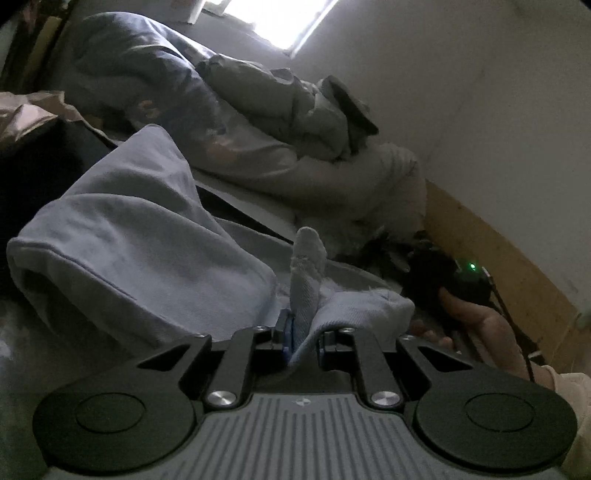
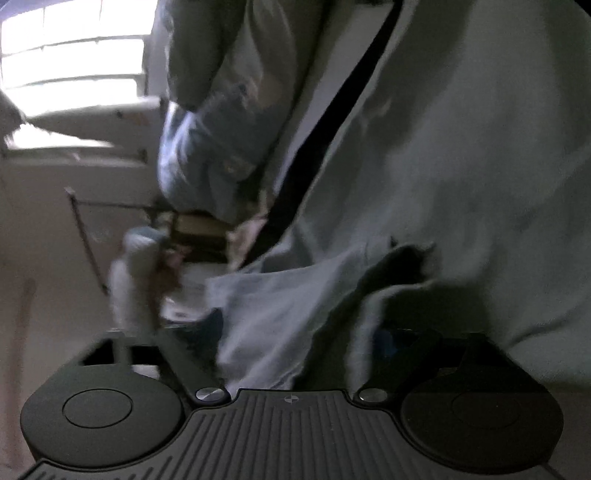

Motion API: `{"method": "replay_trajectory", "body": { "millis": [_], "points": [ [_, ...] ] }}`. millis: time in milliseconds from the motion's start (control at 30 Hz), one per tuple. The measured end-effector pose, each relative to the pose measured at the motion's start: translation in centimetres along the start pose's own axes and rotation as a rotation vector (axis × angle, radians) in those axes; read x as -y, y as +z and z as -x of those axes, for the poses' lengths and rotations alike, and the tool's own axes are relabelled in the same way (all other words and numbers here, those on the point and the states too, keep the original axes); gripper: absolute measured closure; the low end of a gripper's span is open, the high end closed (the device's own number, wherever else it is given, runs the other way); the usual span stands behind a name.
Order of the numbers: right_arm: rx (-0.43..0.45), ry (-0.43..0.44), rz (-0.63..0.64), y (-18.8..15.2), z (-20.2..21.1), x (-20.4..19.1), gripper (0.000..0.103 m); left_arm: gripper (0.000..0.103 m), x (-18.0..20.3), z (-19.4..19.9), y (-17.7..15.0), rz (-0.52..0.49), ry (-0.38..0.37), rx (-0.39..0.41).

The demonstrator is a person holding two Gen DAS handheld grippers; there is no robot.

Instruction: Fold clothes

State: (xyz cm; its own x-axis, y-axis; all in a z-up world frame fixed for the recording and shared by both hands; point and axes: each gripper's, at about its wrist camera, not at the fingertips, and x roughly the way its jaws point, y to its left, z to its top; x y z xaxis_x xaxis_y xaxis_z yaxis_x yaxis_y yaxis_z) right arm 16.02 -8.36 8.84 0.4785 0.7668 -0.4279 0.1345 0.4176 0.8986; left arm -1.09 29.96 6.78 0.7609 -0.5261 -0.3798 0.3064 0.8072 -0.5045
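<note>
A pale blue garment [image 1: 140, 236] lies bunched on the bed, with one fold standing up as a thick roll at the left. My left gripper [image 1: 306, 336] is shut on a narrow edge of it, and a strip of cloth pokes up between the pads. At the right a hand [image 1: 476, 321] holds the black body of the other gripper, which shows a green light [image 1: 471, 266]. In the blurred right wrist view the same pale blue cloth [image 2: 280, 314] sits between the wide-standing jaws of my right gripper [image 2: 295, 339] and partly covers the fingers.
A heap of bedding and clothes fills the back: a blue quilt [image 1: 140, 74], a grey padded jacket [image 1: 295, 107] and a beige blanket [image 1: 369, 177]. A white wall [image 1: 480, 110] with a wooden strip [image 1: 498, 251] runs along the right. A bright window [image 1: 277, 18] is above.
</note>
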Motion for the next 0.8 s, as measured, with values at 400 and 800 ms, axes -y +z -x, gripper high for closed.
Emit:
{"method": "replay_trajectory", "body": {
  "millis": [400, 800],
  "points": [
    [-0.059, -0.108, 0.217, 1.3, 0.2, -1.9, 0.094, 0.050, 5.3, -1.1, -1.0, -0.276, -0.036, -0.042],
    [-0.170, -0.114, 0.080, 1.3, -1.0, 1.8, 0.035, 0.054, 5.8, -2.4, -3.4, -0.248, -0.102, -0.099]
  ]
}}
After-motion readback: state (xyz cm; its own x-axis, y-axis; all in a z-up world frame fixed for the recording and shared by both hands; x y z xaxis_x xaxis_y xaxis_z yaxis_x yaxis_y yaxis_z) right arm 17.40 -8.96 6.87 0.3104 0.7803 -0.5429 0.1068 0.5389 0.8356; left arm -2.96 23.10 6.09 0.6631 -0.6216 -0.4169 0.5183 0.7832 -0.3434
